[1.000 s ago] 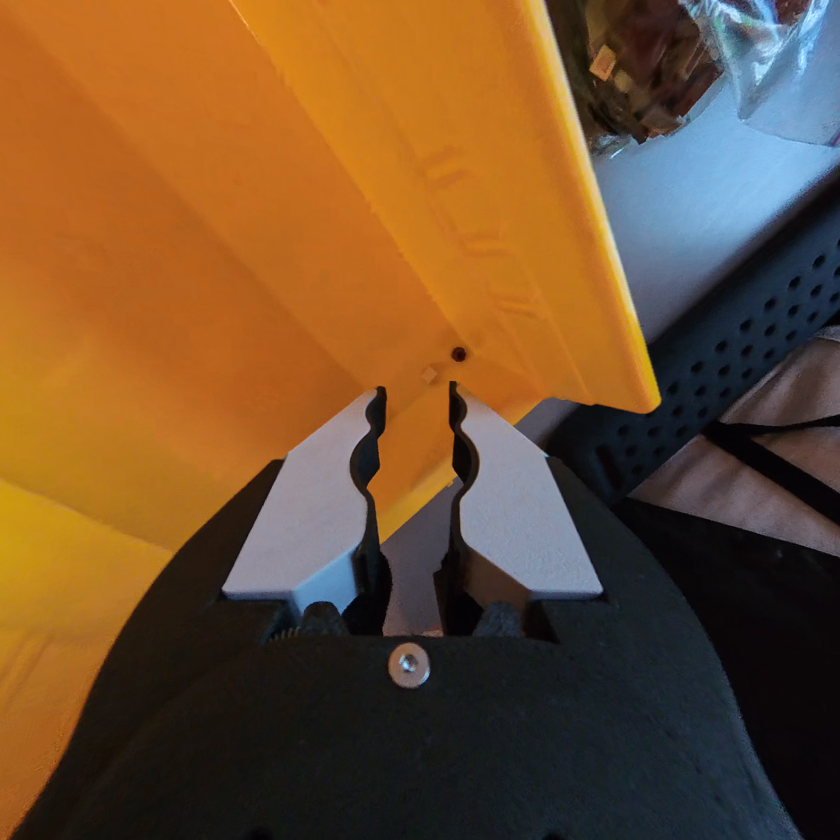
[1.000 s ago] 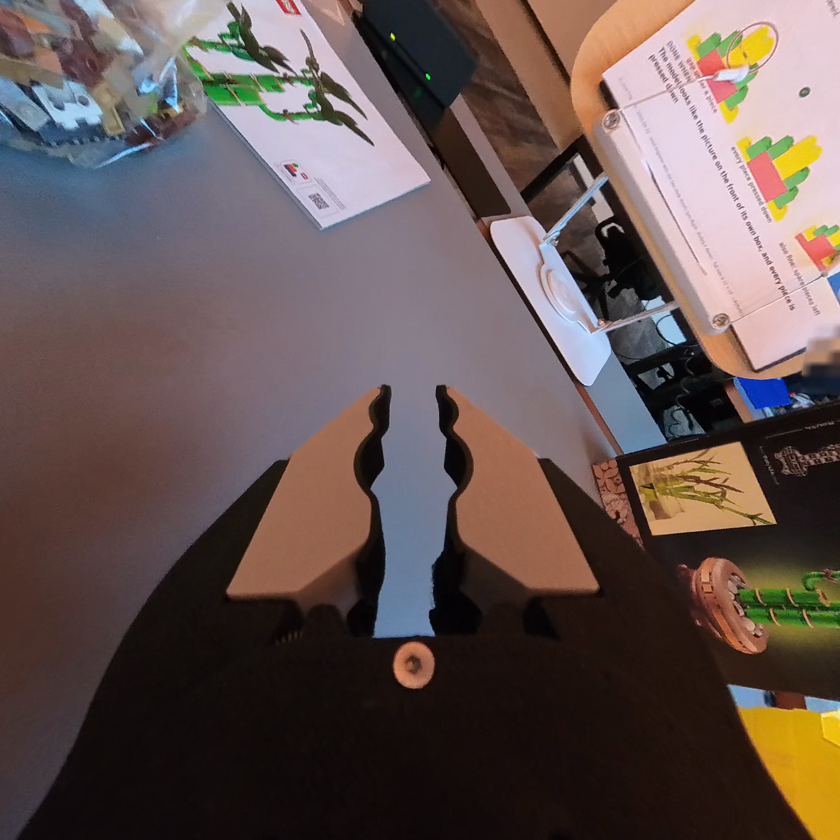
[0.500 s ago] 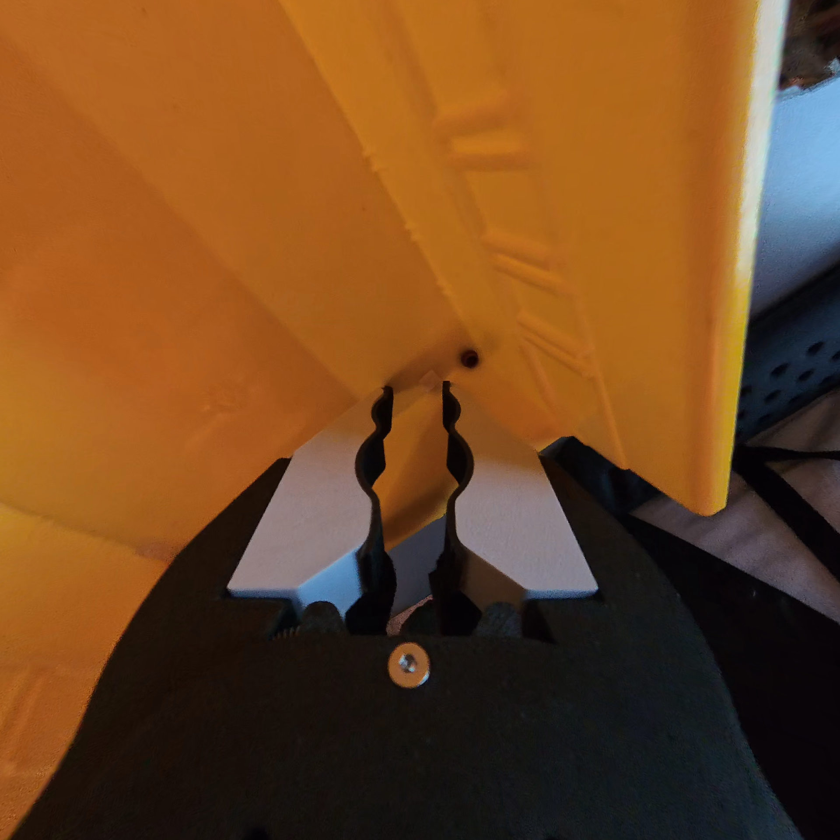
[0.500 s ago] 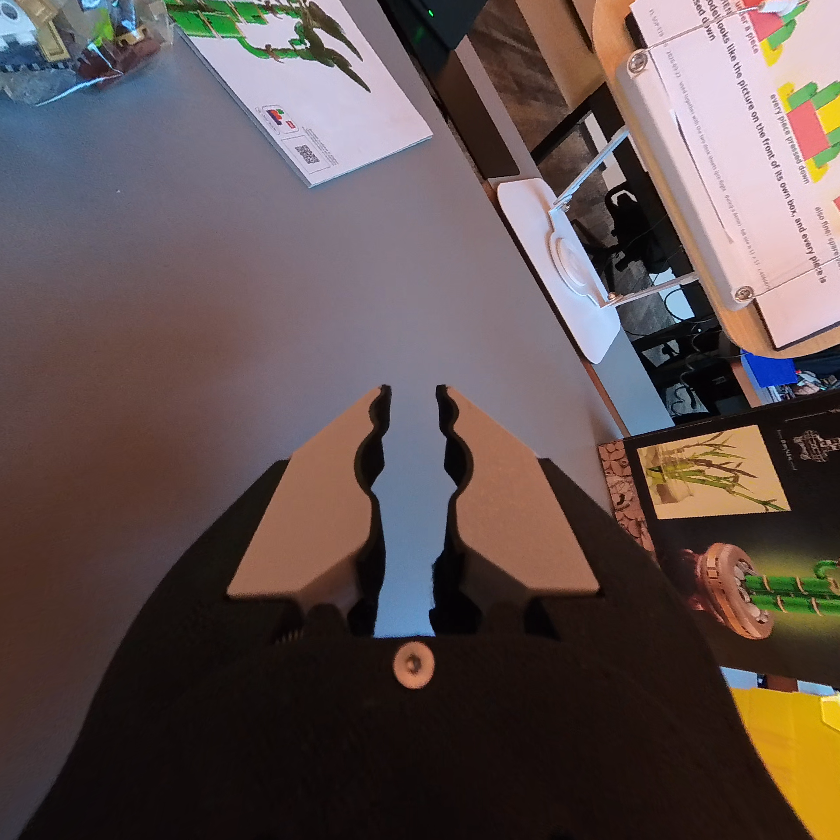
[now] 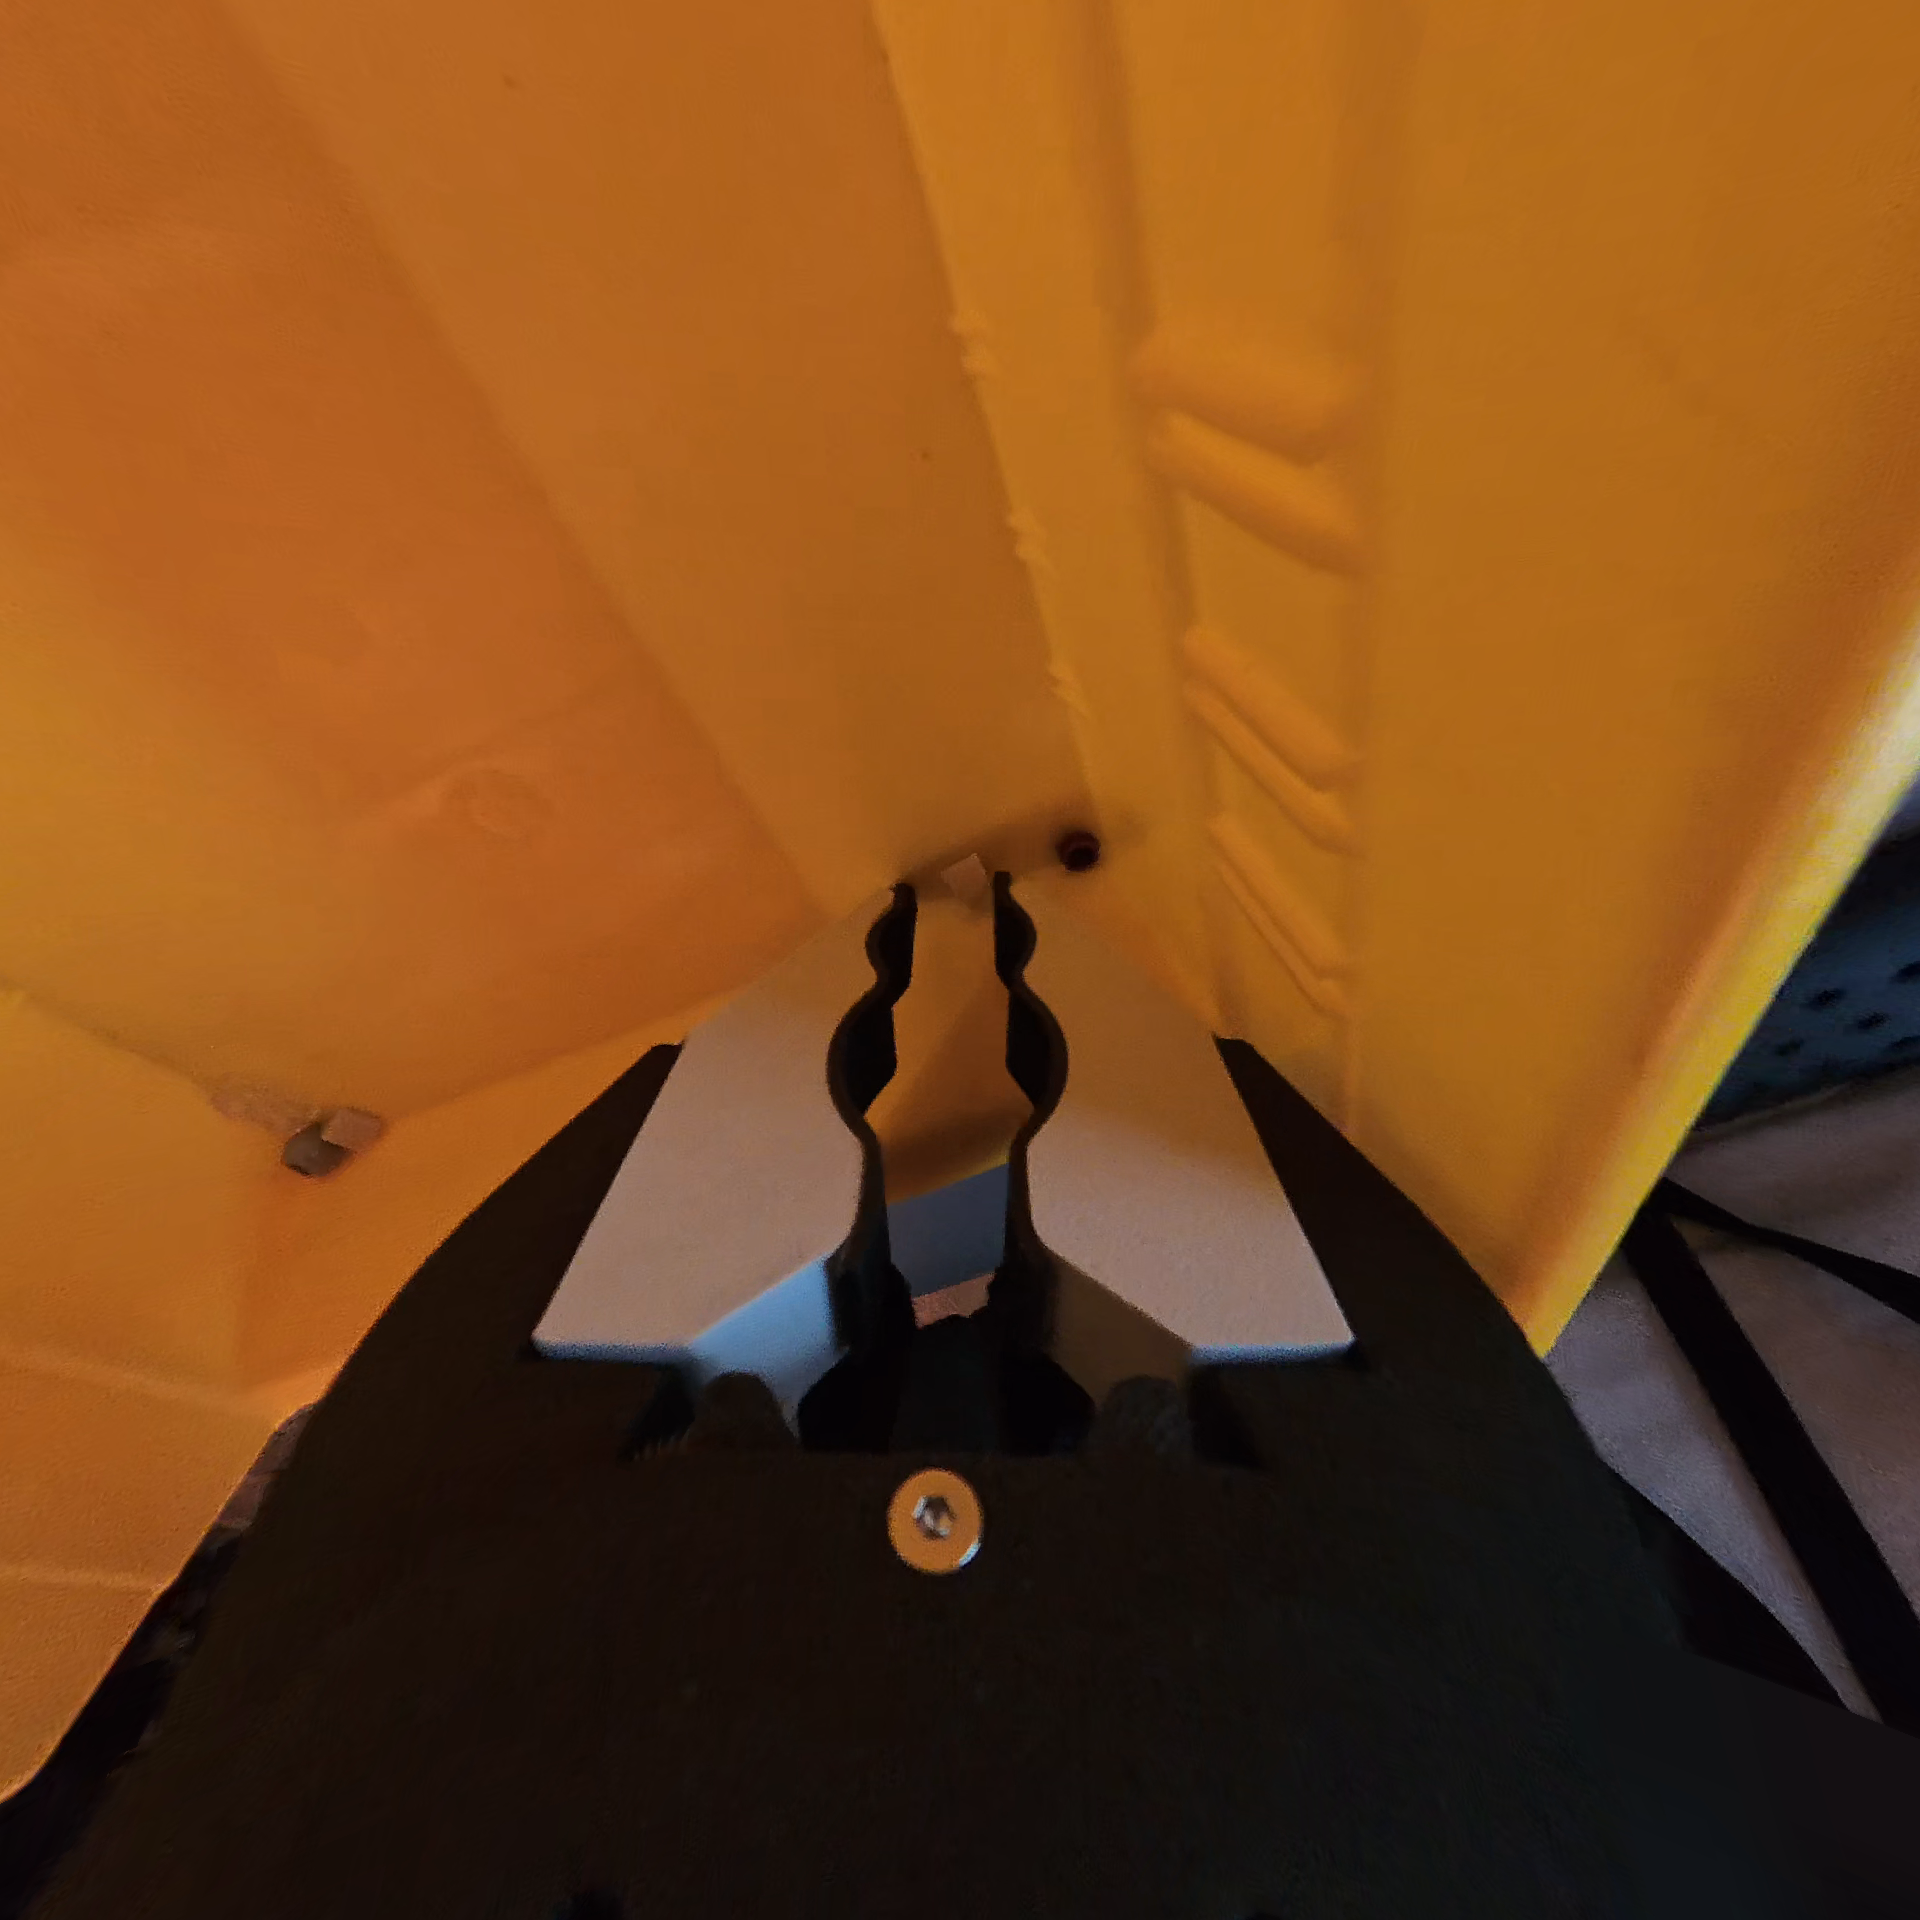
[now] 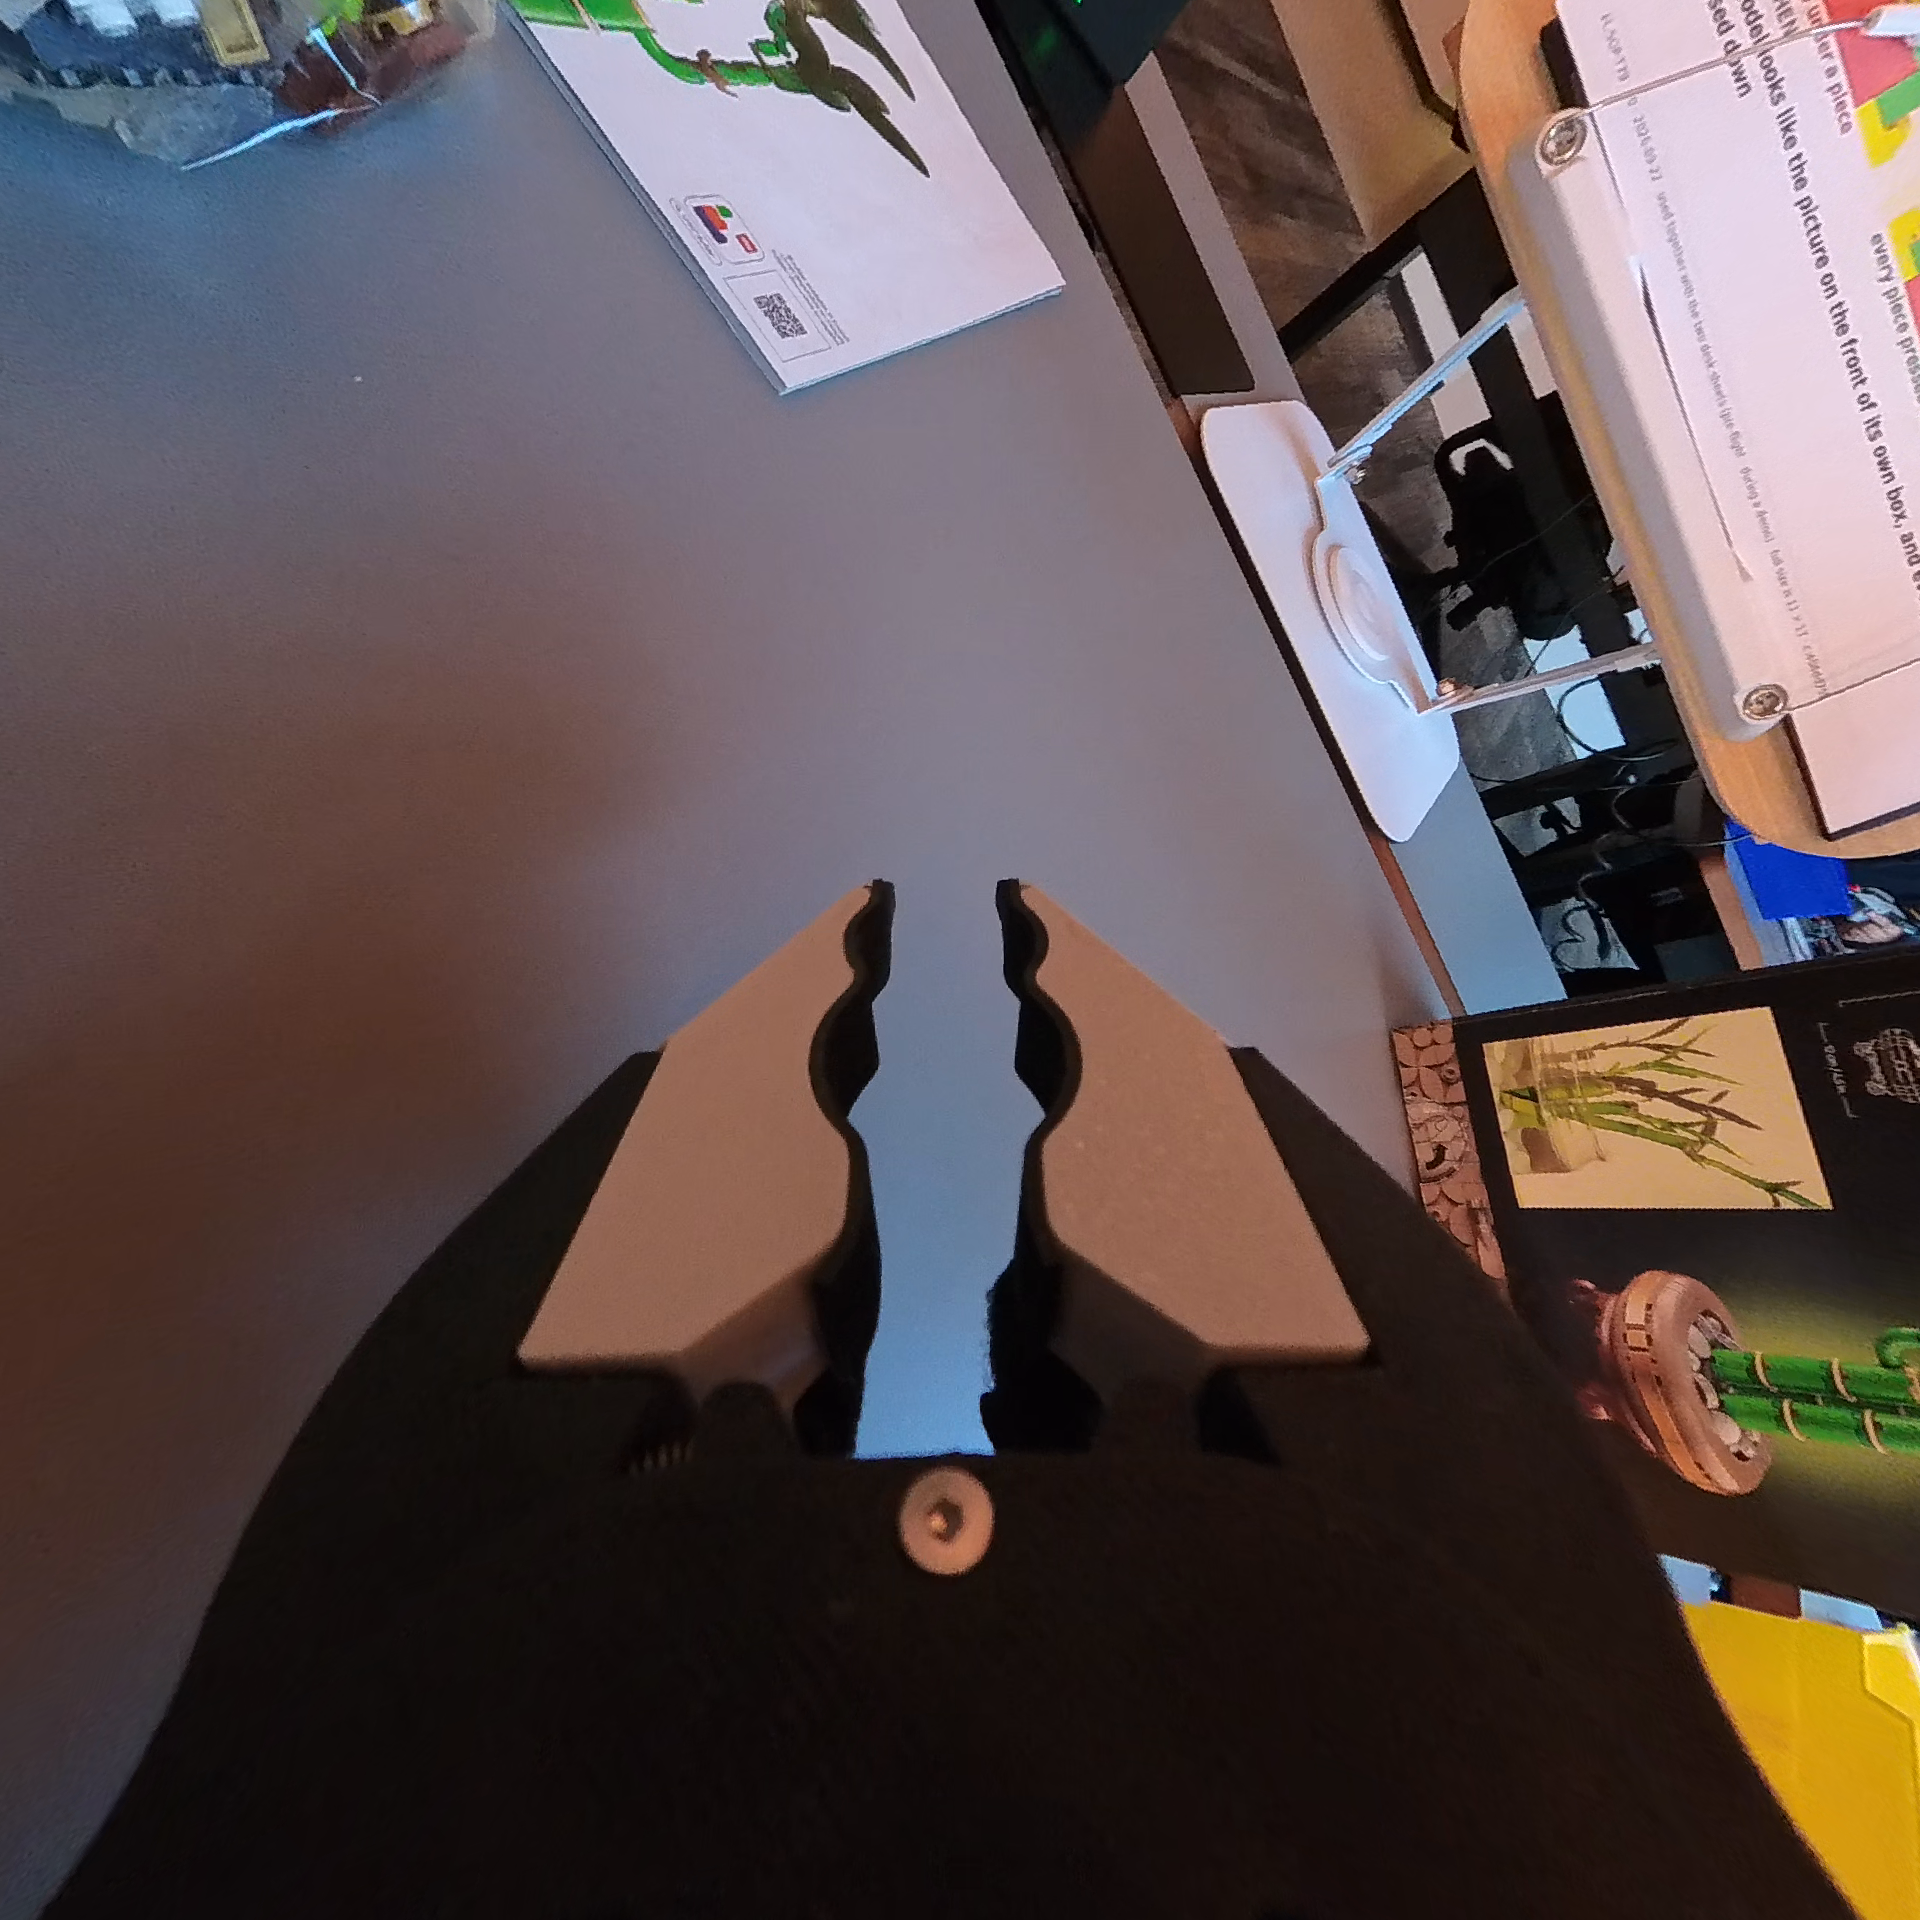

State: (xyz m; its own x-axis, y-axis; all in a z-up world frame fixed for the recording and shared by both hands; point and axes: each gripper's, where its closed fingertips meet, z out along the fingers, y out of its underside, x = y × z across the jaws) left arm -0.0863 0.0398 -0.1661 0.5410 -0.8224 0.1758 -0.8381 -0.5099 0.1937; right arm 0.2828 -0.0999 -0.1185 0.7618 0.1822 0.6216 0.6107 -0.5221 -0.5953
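The left gripper had its two pale grey fingers pushed up against a large yellow-orange moulded plastic bin, which filled almost the whole left wrist view. The jaws stood a narrow gap apart, with a corner edge of the bin lying between them; whether the pads actually pinched that edge could not be told. At the fingertips sat a small pale square piece, and just to its right a tiny dark red round stud rested in the bin's inner crease. A small grey piece lay farther left on the bin. To the right, past the bin's rim, a black perforated panel and black straps over pale cloth showed.

The right gripper hung above a bare grey tabletop, its fingers parted by a narrow gap with nothing between them. Far ahead lay a white instruction booklet printed with green bamboo leaves, and to its left a clear plastic bag of small building bricks. To the right stood a white desk stand holding a printed sheet, and nearer, a black box picturing a green bamboo model. A yellow corner of the bin showed at the near right.
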